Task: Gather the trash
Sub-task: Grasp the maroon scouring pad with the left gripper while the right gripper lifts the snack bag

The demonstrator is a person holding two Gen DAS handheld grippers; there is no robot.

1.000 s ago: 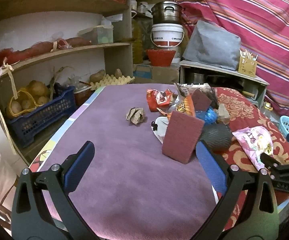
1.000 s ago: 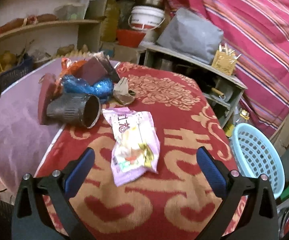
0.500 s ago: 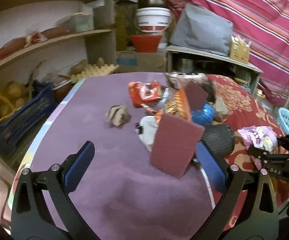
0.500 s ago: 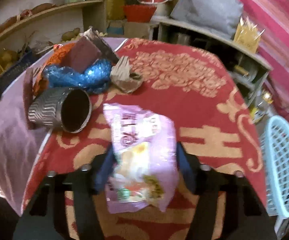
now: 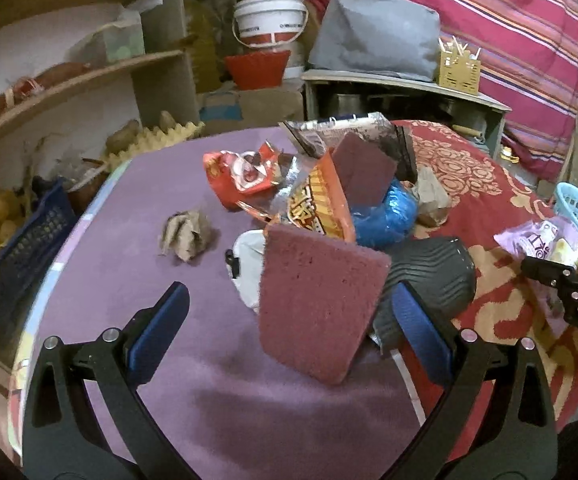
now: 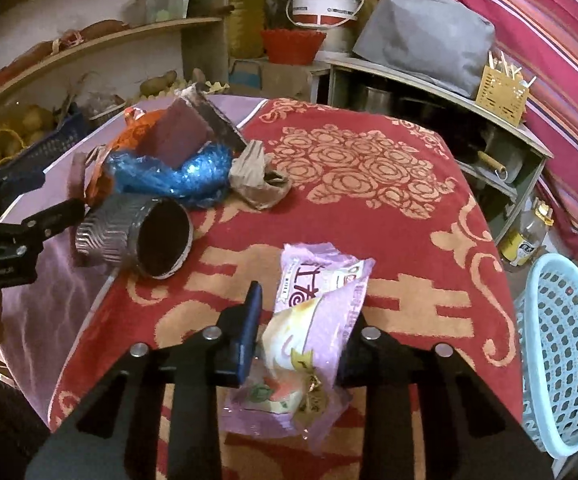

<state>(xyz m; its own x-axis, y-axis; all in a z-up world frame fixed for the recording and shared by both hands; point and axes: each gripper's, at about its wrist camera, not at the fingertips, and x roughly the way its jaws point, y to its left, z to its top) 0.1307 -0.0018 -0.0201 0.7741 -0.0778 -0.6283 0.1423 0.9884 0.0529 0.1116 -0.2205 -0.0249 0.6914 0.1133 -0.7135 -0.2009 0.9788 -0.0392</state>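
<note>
My right gripper (image 6: pixel 301 320) is shut on a pink snack wrapper (image 6: pixel 313 312) and holds it above the red cloth; the wrapper also shows in the left wrist view (image 5: pixel 545 240). My left gripper (image 5: pixel 289 320) is open and empty, just in front of a maroon scouring pad (image 5: pixel 317 300) that stands tilted against a dark ribbed cup (image 5: pixel 429 276). Behind them lies a pile: orange wrapper (image 5: pixel 321 204), blue plastic (image 5: pixel 389 216), red wrapper (image 5: pixel 241 172), crumpled brown paper (image 5: pixel 187 234).
A light blue basket (image 6: pixel 565 356) stands low at the right, beside the table. Shelves with a blue crate (image 5: pixel 13 248) run along the left. A grey cabinet (image 6: pixel 429 96) and a bucket (image 6: pixel 325 0) stand behind. The cup lies on its side (image 6: pixel 137 236).
My right gripper has moved in, shut on the pink wrapper and lifted it. My left gripper has moved closer to the maroon pad and stays open.
</note>
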